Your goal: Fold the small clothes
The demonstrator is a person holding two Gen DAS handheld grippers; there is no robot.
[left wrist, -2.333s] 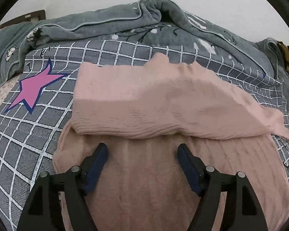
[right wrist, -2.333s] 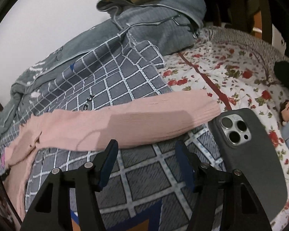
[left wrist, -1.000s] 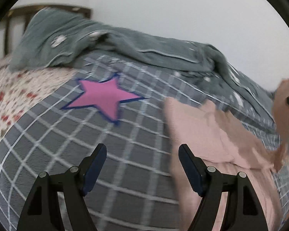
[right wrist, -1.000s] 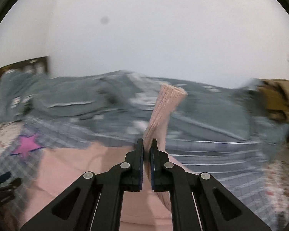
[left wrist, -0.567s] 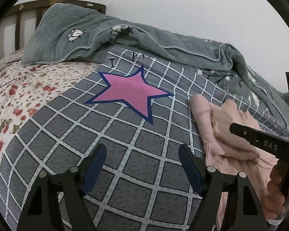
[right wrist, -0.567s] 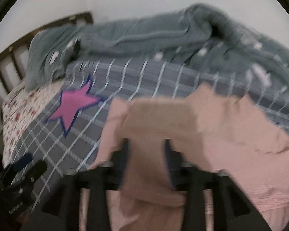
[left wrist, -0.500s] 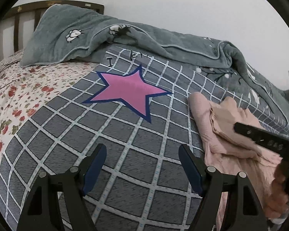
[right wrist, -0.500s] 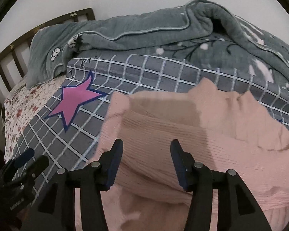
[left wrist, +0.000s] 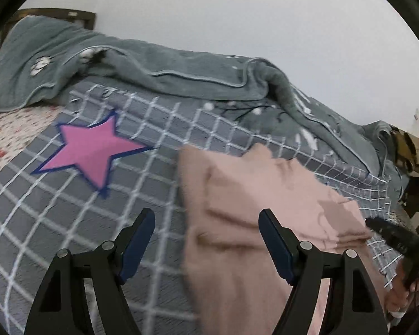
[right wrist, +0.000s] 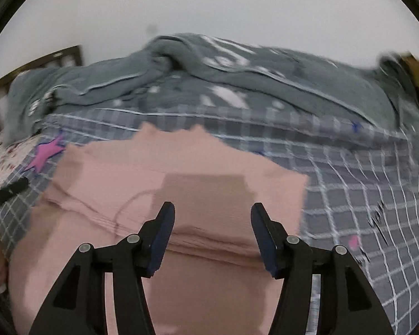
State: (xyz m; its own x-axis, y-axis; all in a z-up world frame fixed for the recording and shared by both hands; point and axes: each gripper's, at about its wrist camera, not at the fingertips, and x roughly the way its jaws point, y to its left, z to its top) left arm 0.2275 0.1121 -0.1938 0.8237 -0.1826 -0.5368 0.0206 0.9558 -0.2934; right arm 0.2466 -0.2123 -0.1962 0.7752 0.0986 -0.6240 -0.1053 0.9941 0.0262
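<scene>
Left wrist: checked bedspread [left wrist: 159, 195], grey quilt [left wrist: 181, 69] against white wall [left wrist: 237, 8].

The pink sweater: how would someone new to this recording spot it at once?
Start from the grey checked cover spread across the bed, below the rumpled grey-green blanket. The pink sweater lies flat there, right of the pink star. It is the only ribbed knit garment, partly folded over itself.

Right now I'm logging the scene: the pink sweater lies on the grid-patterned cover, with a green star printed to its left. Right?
Not quite. The star is pink, not green, as the left wrist view shows. The rest holds: the pink sweater lies on the grid-patterned cover, star to its left.
</scene>
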